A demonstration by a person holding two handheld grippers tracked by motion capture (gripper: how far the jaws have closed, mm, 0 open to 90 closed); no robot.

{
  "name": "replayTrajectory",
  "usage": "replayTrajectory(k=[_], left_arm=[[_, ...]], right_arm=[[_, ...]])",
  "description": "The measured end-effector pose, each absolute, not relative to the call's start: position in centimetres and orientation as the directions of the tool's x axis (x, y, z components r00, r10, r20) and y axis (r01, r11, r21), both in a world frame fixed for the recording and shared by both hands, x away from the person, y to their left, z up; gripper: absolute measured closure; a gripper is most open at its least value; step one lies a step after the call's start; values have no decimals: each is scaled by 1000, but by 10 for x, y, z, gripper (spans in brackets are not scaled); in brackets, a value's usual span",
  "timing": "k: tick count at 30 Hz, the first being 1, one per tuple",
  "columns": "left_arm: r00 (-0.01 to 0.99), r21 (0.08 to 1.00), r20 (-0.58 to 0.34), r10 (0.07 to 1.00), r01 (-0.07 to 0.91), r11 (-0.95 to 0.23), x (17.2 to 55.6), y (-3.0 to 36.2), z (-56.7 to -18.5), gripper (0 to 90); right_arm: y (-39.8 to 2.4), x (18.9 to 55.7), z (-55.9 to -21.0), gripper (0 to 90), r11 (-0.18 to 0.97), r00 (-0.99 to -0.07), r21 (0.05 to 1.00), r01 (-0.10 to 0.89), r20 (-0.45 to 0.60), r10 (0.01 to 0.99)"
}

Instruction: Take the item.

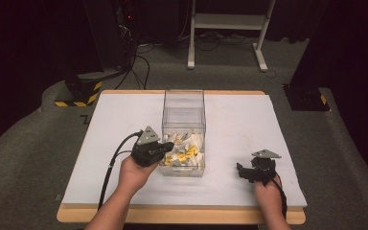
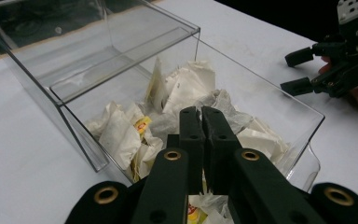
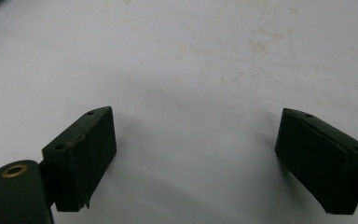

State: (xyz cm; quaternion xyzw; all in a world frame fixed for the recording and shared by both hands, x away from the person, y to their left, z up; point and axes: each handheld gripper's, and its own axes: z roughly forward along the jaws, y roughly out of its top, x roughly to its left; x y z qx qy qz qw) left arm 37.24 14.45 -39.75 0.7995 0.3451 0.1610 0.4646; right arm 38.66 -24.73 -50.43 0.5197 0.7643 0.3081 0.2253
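Observation:
A clear plastic box (image 1: 183, 108) stands upright in the middle of the white table top (image 1: 120, 120). Its lower part holds several white tea bags (image 1: 184, 154), some with yellow tags. My left gripper (image 1: 168, 145) reaches over the box's near left rim. In the left gripper view it (image 2: 201, 113) is shut above the tea bags (image 2: 186, 86), and nothing shows between its jaws. The box wall (image 2: 121, 51) rises behind them. My right gripper (image 1: 241, 170) rests low over bare table to the right of the box, open and empty (image 3: 196, 149). It also shows in the left gripper view (image 2: 299, 71).
A cable (image 1: 111, 163) trails from the left gripper toward the table's front edge. Behind the table stand a white frame (image 1: 230, 21), dark stands and a yellow-and-black striped base (image 1: 76, 95). Faint stains (image 3: 256, 46) mark the table ahead of the right gripper.

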Motion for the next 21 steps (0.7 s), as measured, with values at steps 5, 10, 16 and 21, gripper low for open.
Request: replayTrajectory(k=[5, 10, 16, 21], left_arm=[[705, 870, -63, 706, 386, -308, 370, 150, -390, 873], [701, 878, -54, 711, 372, -300, 367, 154, -387, 874], [689, 886, -48, 723, 363, -288, 364, 162, -383, 876], [675, 895, -47, 736, 356, -270, 361, 173, -380, 876]], right_arm=[[-247, 387, -504, 122, 270, -358, 705, 655, -25, 933], [-247, 387, -504, 122, 271, -359, 705, 655, -25, 933], [-247, 387, -504, 122, 271, -359, 705, 655, -25, 933], [-247, 387, -504, 122, 272, -359, 705, 655, -26, 933]])
